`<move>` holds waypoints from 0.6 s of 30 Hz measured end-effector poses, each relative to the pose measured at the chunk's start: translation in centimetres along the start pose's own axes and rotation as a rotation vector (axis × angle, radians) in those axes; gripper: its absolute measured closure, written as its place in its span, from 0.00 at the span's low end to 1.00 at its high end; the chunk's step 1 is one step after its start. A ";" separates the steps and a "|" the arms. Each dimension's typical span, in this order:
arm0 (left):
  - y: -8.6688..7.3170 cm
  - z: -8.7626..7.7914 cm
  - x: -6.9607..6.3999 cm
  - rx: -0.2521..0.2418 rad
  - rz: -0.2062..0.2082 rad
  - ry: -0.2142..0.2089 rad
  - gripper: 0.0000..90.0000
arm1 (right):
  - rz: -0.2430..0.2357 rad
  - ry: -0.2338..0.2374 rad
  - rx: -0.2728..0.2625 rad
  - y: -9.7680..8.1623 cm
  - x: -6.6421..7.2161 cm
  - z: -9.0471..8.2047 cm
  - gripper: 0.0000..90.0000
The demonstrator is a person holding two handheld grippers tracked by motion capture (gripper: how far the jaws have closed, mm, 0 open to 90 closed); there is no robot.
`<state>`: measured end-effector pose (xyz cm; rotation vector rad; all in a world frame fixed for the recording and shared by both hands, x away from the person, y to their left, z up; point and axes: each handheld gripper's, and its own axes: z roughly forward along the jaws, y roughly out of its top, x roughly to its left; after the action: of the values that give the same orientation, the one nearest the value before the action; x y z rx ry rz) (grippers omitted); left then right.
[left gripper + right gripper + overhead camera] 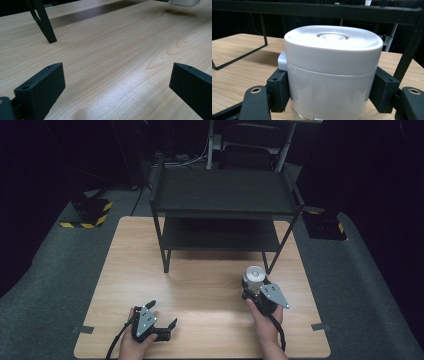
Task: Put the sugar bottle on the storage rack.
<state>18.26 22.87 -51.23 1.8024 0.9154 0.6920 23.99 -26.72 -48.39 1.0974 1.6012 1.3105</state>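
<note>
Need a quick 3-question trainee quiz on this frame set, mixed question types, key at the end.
1. True or false: the right gripper is clamped on the white container.
2. The left gripper is: A) closed on a cable, B) open with nothing between its jaws, C) resting on the shelf.
3. Where does the black two-tier shelf stand relative to the container on the wooden table?

Key
1. True: both jaws press the container's sides in the right gripper view.
2. B: the jaws stand wide apart over bare wood.
3. Behind it, at the far side of the table from the person; the container is near the shelf's front right leg.
</note>
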 end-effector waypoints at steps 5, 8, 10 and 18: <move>0.3 0.0 0.0 0.015 -0.010 0.004 0.01 | 0.011 0.011 -0.002 1.0 0.1 -0.7 0.33; 0.4 0.1 0.0 0.023 -0.014 0.003 0.01 | 0.011 0.023 -0.019 2.2 0.2 -1.2 0.33; 0.4 0.1 0.1 0.025 -0.017 0.003 0.01 | 0.016 0.033 -0.022 2.8 0.2 -1.4 0.33; 0.4 0.1 0.2 0.024 -0.019 -0.004 0.01 | 0.017 0.057 -0.045 6.0 0.5 -1.5 0.33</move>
<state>18.52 22.89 -50.89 1.8139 0.9403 0.6678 23.27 -26.12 -42.21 1.0567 1.5989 1.3941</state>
